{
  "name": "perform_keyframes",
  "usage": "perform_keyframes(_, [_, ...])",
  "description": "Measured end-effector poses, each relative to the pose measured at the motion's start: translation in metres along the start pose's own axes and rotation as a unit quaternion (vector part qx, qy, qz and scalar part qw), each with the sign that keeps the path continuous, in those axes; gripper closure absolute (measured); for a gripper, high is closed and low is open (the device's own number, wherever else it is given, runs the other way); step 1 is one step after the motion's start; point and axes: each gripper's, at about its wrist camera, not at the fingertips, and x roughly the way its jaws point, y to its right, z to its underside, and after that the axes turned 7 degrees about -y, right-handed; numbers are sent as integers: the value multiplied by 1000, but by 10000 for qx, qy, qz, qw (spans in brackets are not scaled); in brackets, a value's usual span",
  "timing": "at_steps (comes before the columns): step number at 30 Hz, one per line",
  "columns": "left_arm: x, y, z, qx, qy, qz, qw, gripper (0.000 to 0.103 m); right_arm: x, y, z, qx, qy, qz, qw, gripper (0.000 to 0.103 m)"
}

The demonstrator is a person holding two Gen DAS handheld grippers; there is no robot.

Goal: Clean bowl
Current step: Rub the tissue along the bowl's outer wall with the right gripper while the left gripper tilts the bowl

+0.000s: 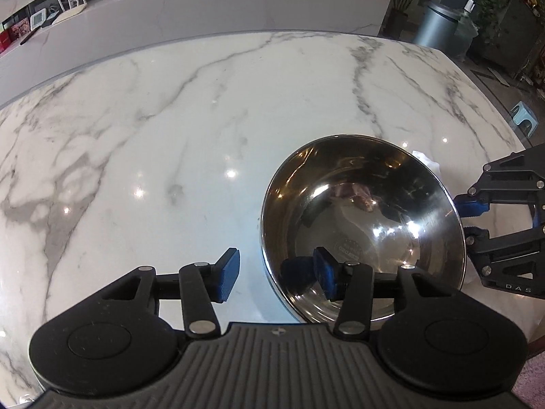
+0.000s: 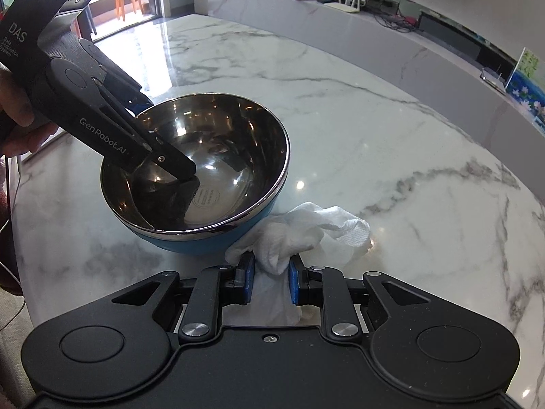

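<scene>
A steel bowl (image 1: 361, 211) with a blue outside (image 2: 218, 242) stands on the white marble table (image 1: 153, 129). My left gripper (image 1: 276, 274) is open and straddles the bowl's near rim: one blue pad is inside the bowl, the other outside over the table, and neither presses on the rim. In the right wrist view one of its fingers (image 2: 177, 167) reaches down into the bowl. My right gripper (image 2: 270, 279) is shut on a crumpled white paper towel (image 2: 306, 228), which lies against the bowl's outer wall. It also shows at the right edge as the right gripper (image 1: 473, 218).
The marble table (image 2: 391, 129) spreads wide to the left of and beyond the bowl. A long marble sideboard (image 1: 238, 6) with small items runs behind it. A grey bin (image 1: 436, 24), plants and a light blue stool (image 1: 523, 117) stand past the table's right edge.
</scene>
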Motion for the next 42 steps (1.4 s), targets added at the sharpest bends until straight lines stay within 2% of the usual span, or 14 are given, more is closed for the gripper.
perform_keyframes(2, [0, 1, 0, 50, 3, 61, 10000, 66, 0, 0, 0, -2, 6, 7, 10000, 84])
perform_keyframes(6, [-1, 5, 0, 221, 52, 93, 9997, 71, -2, -1, 0, -41, 44, 16, 10000, 84])
perform_keyframes(11, [0, 8, -1, 558, 138, 66, 9983, 71, -14, 1, 2, -6, 181, 109, 9998, 84])
perform_keyframes(17, [1, 16, -3, 911, 197, 114, 9956, 72, -33, 15, 2, 237, 535, 279, 9979, 84])
perform_keyframes(26, [1, 20, -2, 1073, 252, 57, 9939, 72, -28, 10, 4, 161, 320, 169, 9992, 84])
perform_keyframes(33, [1, 21, -2, 999, 212, 65, 9948, 70, -17, -5, 5, -54, -101, -64, 9999, 84])
perform_keyframes(35, [1, 21, -2, 948, 187, 52, 9953, 65, -14, -8, 6, -126, -184, -128, 9997, 84])
perform_keyframes(38, [1, 21, -1, 756, 55, 33, 9971, 56, -11, -11, 5, -179, -230, -124, 9995, 84])
perform_keyframes(42, [2, 13, 2, 331, -67, 186, 9993, 55, -13, -10, 3, -185, -241, -125, 9995, 84])
